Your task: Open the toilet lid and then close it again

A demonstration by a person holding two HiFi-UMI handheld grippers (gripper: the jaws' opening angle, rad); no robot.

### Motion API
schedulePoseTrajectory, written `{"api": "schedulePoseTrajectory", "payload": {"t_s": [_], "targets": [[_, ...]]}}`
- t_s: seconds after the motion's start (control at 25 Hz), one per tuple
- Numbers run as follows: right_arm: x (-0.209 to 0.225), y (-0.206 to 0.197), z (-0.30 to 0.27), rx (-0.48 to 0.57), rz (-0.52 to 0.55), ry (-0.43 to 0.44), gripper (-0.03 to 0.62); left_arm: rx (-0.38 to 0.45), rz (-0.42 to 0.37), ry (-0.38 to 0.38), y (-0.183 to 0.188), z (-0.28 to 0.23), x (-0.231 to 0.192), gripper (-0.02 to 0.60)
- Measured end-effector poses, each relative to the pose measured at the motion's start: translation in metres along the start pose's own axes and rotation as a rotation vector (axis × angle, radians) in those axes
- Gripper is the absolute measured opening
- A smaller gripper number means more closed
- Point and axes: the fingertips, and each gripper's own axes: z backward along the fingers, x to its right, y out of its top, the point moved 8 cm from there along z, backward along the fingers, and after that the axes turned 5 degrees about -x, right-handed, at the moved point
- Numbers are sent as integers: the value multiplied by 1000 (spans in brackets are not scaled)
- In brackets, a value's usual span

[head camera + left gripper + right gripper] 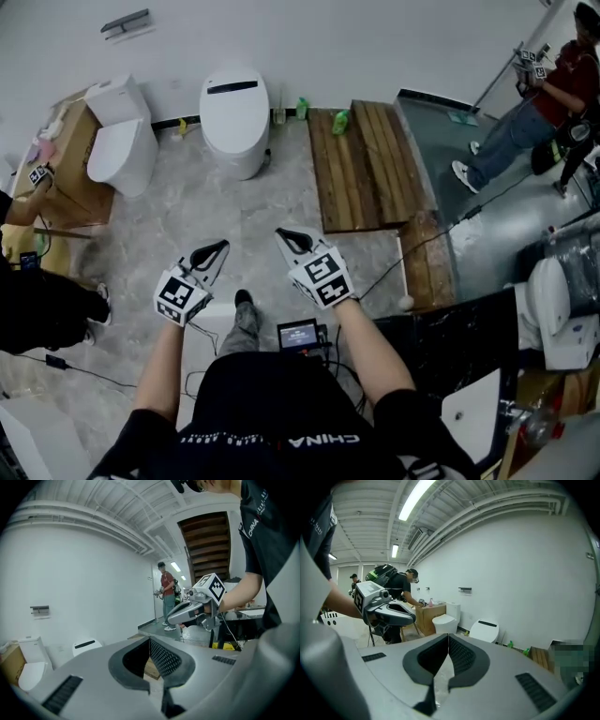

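**White toilet straight ahead, both grippers empty and well short of it**

I take the task's toilet to be the rounded one standing against the far wall, its lid down flat. Its long axis runs from the wall out toward me, so the lid's free front edge is the end facing my grippers.

The left gripper has its jaws pressed together with nothing between them. The right gripper is likewise closed on nothing. Both point forward over the marble-patterned floor, well apart from the toilet. It lies ahead of them, roughly in line with the gap between the two. I judge neither hand clearly nearer. The right tip is perhaps slightly closer, so either could go for the lid's front edge.

Counting: two grippers and two toilets at the wall. The second toilet, with a tank, stands to the left beside a cardboard box. Two green bottles sit by the wooden pallet.
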Motion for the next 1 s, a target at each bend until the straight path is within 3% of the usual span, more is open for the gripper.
{"api": "schedulePoseTrajectory", "payload": {"t_s": [0.44,1.0], "targets": [[59,89,-143,-46,-11,-34,15,-2,-29,-72,4,-49,-187,11],[113,112,-227,-79,-35,9,15,-36,-21,-110,-5,-98,-260,11]]}}
